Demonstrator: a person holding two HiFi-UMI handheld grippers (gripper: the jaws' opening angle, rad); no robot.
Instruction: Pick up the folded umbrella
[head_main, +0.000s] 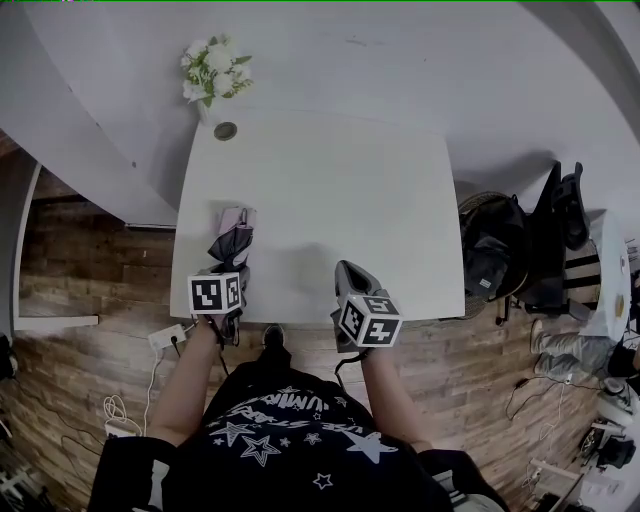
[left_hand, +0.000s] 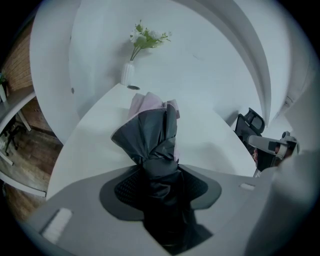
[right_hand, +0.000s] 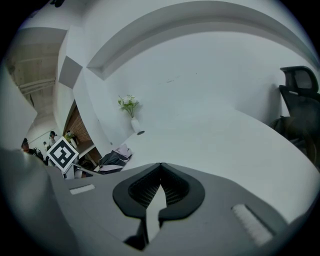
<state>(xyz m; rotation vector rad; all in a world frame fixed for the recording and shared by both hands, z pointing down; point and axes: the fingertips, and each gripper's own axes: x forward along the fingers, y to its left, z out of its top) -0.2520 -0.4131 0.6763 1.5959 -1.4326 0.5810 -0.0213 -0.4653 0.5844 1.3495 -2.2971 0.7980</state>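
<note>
Left gripper (left_hand: 160, 172) has bitten down, pads pinching the dark bunched fabric at the near end of the folded umbrella (left_hand: 152, 132), which fills the gap between the jaws. That umbrella lies on the white table (head_main: 340, 180), at the table's lower left in the head view, close to the near edge. Its grey canopy flares out just past the pads and a pale pink part runs on toward the top of the frame. Straight beyond it, at the far left corner of the table, stands a white vase of flowers (head_main: 214, 75), with a small dark round thing (head_main: 225, 130) just beside its foot. Over to the lower centre, right gripper (right_hand: 160, 166) hangs above the table's near edge, well apart from the umbrella, jaws pressed together at the tips with nothing between them. Off the table's right side sits a black chair (head_main: 562, 225); wooden floor (head_main: 80, 260) shows at the left
</note>
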